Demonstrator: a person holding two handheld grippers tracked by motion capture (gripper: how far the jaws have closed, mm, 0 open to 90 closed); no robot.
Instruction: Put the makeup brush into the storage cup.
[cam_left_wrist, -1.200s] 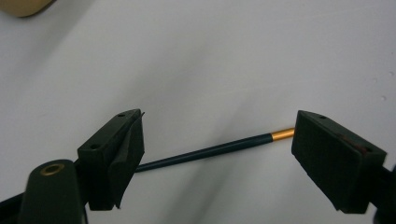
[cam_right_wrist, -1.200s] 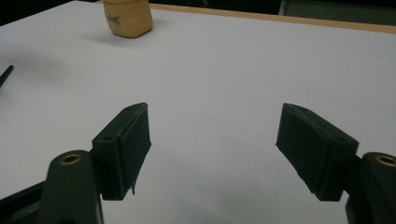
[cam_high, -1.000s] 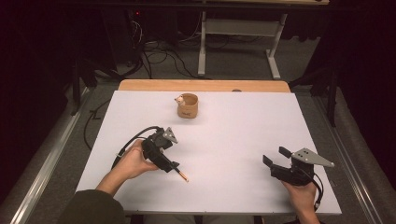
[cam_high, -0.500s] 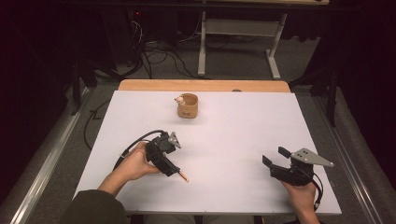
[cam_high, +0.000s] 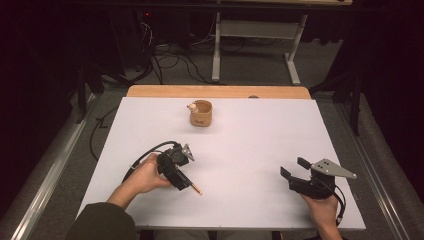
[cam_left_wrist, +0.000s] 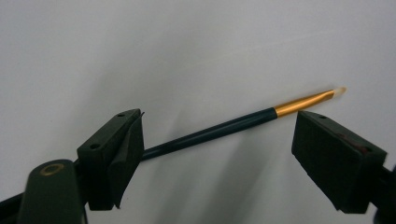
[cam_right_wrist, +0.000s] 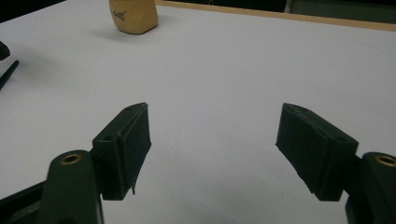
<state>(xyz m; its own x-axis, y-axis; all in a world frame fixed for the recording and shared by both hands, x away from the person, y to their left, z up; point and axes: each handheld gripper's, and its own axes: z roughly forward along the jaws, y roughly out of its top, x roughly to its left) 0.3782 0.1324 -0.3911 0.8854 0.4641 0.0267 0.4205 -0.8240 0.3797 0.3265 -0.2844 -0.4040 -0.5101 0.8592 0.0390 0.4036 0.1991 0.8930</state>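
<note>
The white tabletop (cam_high: 240, 150) carries very little: a tan cup (cam_high: 200, 114) near its far edge, with something small and pale poking over the rim, and a slim dark brush (cam_left_wrist: 224, 128) near the person's left hand (cam_high: 142, 177). Both forearms come in from the near side.

Over the last second the left tongs (cam_high: 179, 175) have crept a little toward the middle of the tabletop and tilted down, so the brush now lies straight across the gap between their jaws. In the left gripper view those jaws stand wide apart, released, with the dark handle running past the left one and the gold ferrule and pale tip reaching just above the right one. I judge this to be the lining-up before a pinch: the brush rests flat on the tabletop, not yet lifted, and the jaws need only close on it.

The right tongs (cam_high: 295, 177) have hardly stirred; they hover low over the near right part of the tabletop, jaws spread and holding nothing, well apart from the brush.

As for writing, the cup (cam_right_wrist: 133, 15) bears a small dark mark on its side, seen in the right gripper view, too small and blurred to read. I can make out no other lettering.
</note>
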